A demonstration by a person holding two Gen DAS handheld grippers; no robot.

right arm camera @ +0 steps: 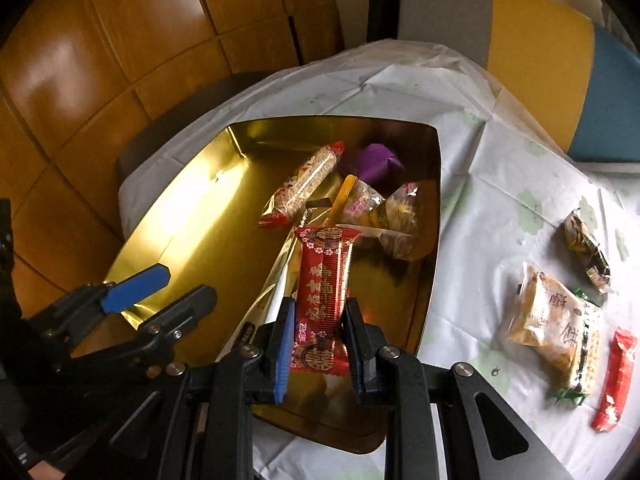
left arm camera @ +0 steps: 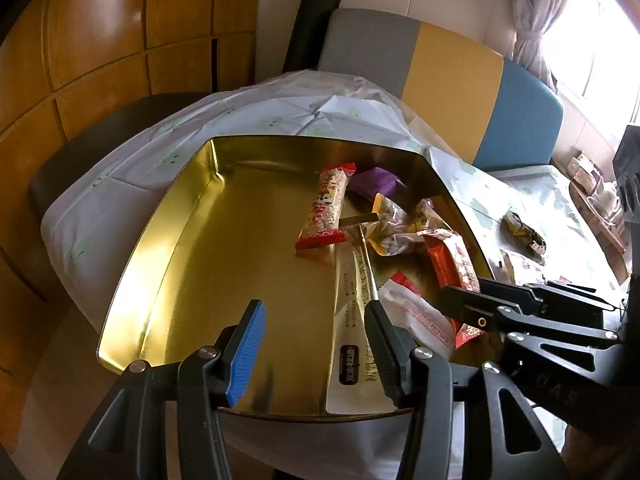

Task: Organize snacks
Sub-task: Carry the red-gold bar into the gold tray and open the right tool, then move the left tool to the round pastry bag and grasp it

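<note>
A gold tin box (left arm camera: 192, 240) (right arm camera: 192, 236) lies open on the table and holds several wrapped snacks: a red-ended rice bar (left arm camera: 326, 208) (right arm camera: 300, 188), a purple packet (left arm camera: 376, 182) (right arm camera: 376, 164), clear-wrapped pastries (left arm camera: 396, 228) (right arm camera: 384, 212) and a long gold sachet (left arm camera: 352, 328). My right gripper (right arm camera: 318, 320) is shut on a red patterned snack bar (right arm camera: 324, 296) above the box; it also shows in the left wrist view (left arm camera: 452, 268). My left gripper (left arm camera: 316, 328) is open and empty over the box's near edge, and shows in the right wrist view (right arm camera: 160, 288).
On the white tablecloth (right arm camera: 500, 184) right of the box lie a pastry packet (right arm camera: 548, 320), a red stick snack (right arm camera: 616, 380) and a dark crumpled wrapper (right arm camera: 588, 248) (left arm camera: 524, 228). A grey-yellow-blue bench back (left arm camera: 448, 64) stands behind the table; wooden cabinets (left arm camera: 100, 40) are on the left.
</note>
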